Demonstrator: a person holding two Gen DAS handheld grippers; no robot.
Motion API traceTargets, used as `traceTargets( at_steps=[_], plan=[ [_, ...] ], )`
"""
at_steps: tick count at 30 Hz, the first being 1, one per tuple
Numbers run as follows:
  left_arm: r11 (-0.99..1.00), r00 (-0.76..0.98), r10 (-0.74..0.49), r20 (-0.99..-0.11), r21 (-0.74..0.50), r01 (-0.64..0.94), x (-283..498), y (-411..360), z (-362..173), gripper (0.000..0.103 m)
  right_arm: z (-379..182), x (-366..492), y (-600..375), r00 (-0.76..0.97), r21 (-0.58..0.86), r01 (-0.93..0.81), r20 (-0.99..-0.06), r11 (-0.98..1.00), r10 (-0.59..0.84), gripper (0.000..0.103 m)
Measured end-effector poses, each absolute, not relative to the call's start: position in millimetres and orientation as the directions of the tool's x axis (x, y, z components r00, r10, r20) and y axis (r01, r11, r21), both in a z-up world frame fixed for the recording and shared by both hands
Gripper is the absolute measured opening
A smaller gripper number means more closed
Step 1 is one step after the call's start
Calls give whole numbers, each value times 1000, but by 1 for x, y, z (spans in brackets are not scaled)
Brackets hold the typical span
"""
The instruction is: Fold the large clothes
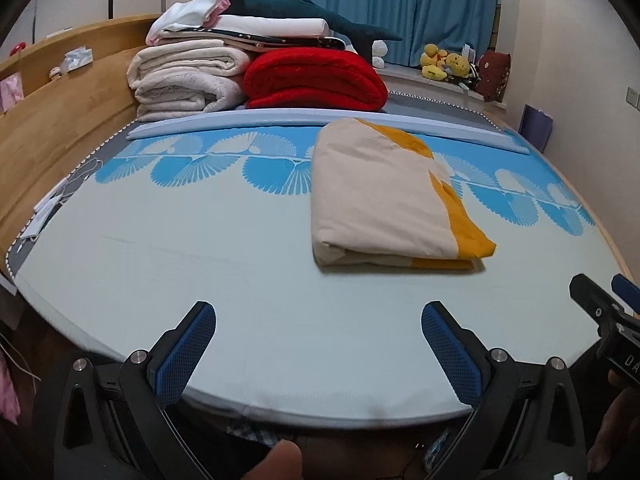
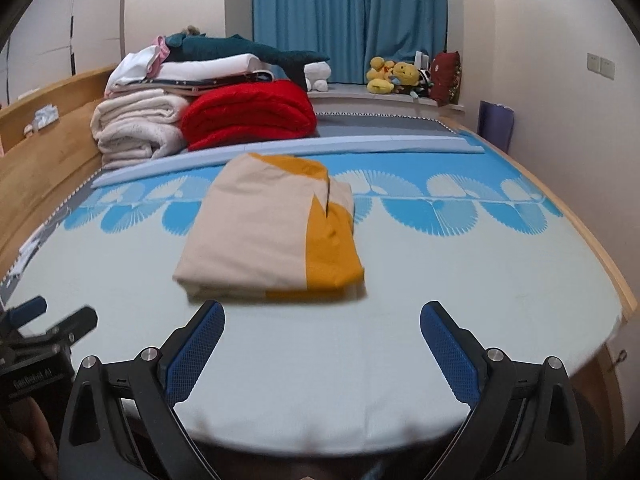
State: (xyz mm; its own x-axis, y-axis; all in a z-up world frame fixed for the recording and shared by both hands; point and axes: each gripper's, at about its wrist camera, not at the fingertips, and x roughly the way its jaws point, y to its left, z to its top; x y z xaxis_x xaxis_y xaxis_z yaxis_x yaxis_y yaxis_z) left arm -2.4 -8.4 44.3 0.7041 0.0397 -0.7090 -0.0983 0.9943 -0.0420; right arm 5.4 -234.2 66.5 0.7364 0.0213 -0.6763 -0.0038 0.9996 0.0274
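A folded beige and yellow cloth (image 1: 384, 196) (image 2: 272, 232) lies flat on the pale blue bed sheet (image 1: 180, 256) (image 2: 460, 280), right of centre in the left wrist view and just ahead of the fingers in the right wrist view. My left gripper (image 1: 318, 314) hangs open over the sheet's near edge, well short of the cloth, with nothing between its blue pads (image 1: 188, 348). My right gripper (image 2: 322, 314) is also open and empty, its left fingertip close to the cloth's near edge. Each gripper shows at the side of the other's view: the right gripper (image 1: 600, 286) and the left gripper (image 2: 60, 312).
At the head of the bed sit a red blanket (image 1: 316, 78) (image 2: 252, 114), cream blankets (image 1: 184, 80) (image 2: 136, 128) and folded linen with a dark plush shark (image 1: 312, 12) on top. A wooden headboard (image 1: 60, 128) runs along the left. Blue curtain (image 2: 348, 16) and plush toys (image 2: 394, 76) stand behind.
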Motion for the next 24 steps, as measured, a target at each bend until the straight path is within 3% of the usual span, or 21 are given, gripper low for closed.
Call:
traceTargets(
  at_steps=[8,24],
  plan=[
    [996,707,-14,-707,-76,-56,-22,-17,44,102,68,-20,-226,733,12,-42,-679,999,39,98],
    [994,688,-5,-725,-77,-74,-9,-18,29,102,53,-8,-216,722,31,-55,-689,998,61,98]
  ],
)
